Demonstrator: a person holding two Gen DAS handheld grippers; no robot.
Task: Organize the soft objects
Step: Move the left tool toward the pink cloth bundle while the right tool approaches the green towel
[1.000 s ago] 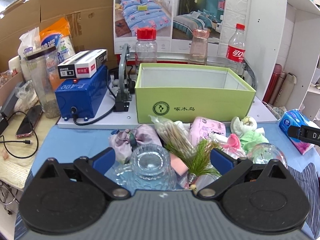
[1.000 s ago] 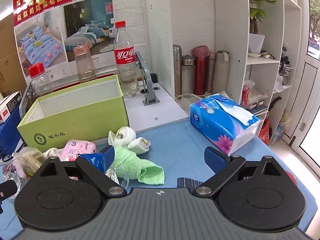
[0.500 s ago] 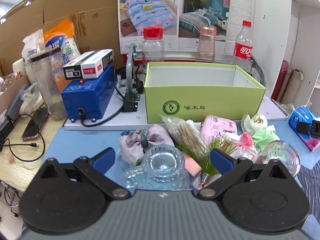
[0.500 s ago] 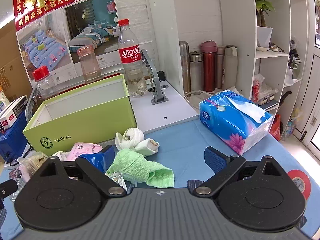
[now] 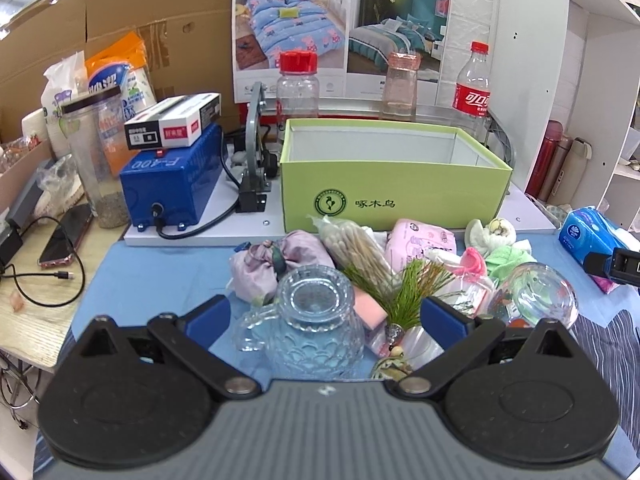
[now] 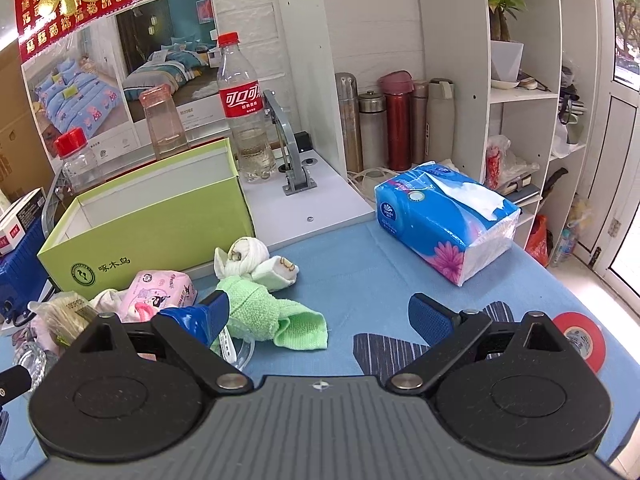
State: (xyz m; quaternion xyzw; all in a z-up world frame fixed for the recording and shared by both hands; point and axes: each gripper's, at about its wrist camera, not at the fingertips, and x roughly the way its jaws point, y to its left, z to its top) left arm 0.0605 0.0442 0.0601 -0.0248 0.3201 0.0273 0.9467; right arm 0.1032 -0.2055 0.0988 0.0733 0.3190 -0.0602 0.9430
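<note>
One green box (image 5: 394, 196), three bottles (image 5: 472, 88), two glass cups (image 5: 316, 332), four flasks (image 6: 394, 120)

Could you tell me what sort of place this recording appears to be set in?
Probably a small shop or office back room, not a home kitchen: printed bedding advertisement posters on the wall, a flattened brown cardboard sheet behind the clutter, and white open shelving holding thermos flasks.

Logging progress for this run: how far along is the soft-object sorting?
Nothing looks done: what shows of the green box interior is bare. Nothing in hand: left gripper and right gripper are both open. Left to do: green towel, white sock roll, pink pack and purple cloth bundle all lie on the blue mat.
</note>
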